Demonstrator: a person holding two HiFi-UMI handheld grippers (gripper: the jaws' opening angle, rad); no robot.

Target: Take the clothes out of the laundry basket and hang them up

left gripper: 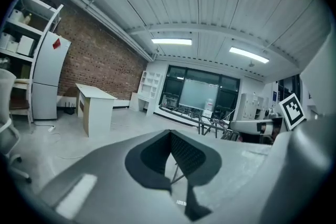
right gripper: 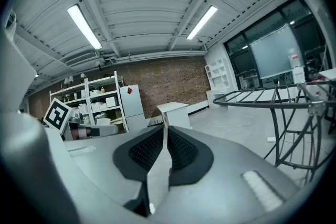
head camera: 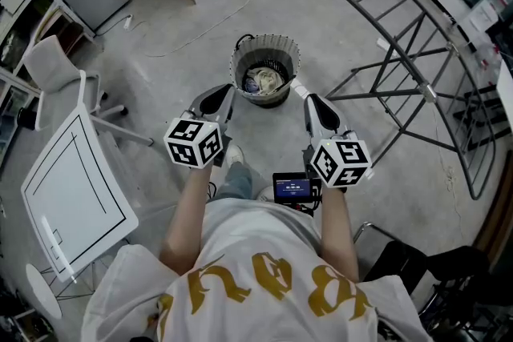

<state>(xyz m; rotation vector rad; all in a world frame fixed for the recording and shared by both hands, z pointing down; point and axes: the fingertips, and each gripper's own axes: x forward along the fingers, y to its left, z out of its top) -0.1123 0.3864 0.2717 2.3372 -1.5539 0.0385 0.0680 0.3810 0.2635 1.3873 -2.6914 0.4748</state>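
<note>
Laundry basket (head camera: 240,60) is set on the floor, just ahead of both tongs. Clothes (head camera: 263,81) are bundled inside it; none are lifted yet. Left tongs (left gripper: 170,132) and right tongs (right gripper: 164,128) are held closed, with nothing between them.

Risk: if the tongs are lowered unopened, fabric is likely only pushed down, or the basket tipped. A trailing garment may be snagged on the drying rack (head camera: 430,92), well right.

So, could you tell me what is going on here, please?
A person stands over a basket with clothes in it, a gripper in each hand. The left gripper and the right gripper are both shut and empty, just short of the basket. The rack on the right has nothing hung on it yet.
</note>
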